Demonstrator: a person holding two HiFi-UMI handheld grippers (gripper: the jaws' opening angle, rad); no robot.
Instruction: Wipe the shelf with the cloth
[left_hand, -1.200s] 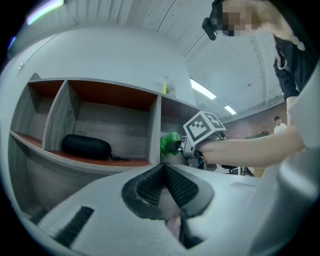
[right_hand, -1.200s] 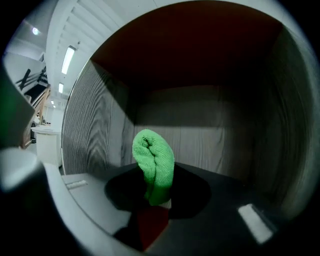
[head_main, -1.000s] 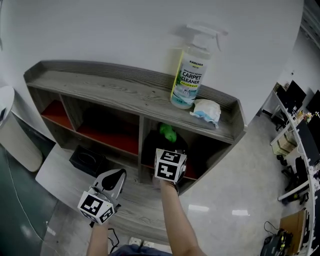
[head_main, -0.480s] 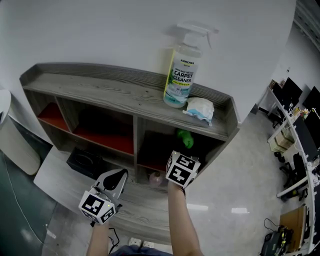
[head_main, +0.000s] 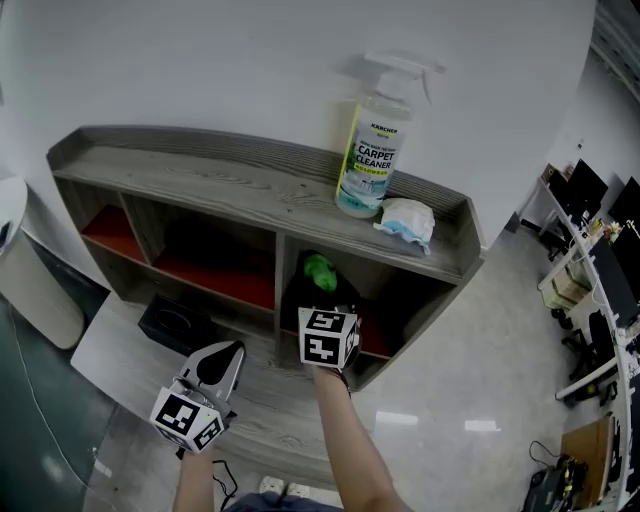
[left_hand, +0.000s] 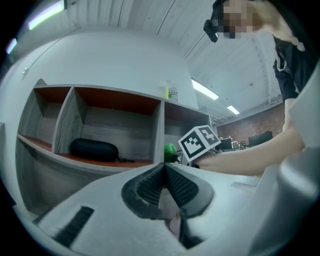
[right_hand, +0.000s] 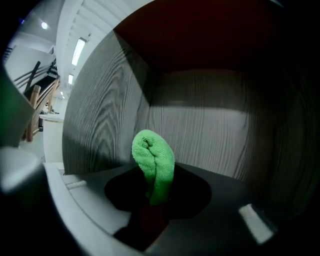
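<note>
The shelf (head_main: 210, 190) stood against a plain white wall, a low unit of grey boards with a strong wood grain, a raised lip along the back and ends of its top, and red-brown faces on the floors of its open compartments. The right tool (right_hand: 151, 192) reached into the right-hand compartment, close to the upright divider, its dark jaws pinching the cloth (right_hand: 154, 162), a bright green, nubbly terry piece folded into a plump roll that stuck up out of the grip. Whether the cloth touched a board of the compartment, I could not tell. The person's bare forearm (head_main: 348, 445) ran down from the marker cube on that tool. The left tool (left_hand: 164, 169) was held low in front of the shelf, well to the left of the other, its ribbed dark pads pressed together with nothing between them. On the shelf's top stood a tall clear spray bottle (head_main: 372, 150) with a white trigger head and a yellow-and-white label, and just beside it on the right lay a crumpled white wad (head_main: 408, 220) with a bluish edge. A smooth black oval case (left_hand: 94, 149) lay in the middle compartment.
</note>
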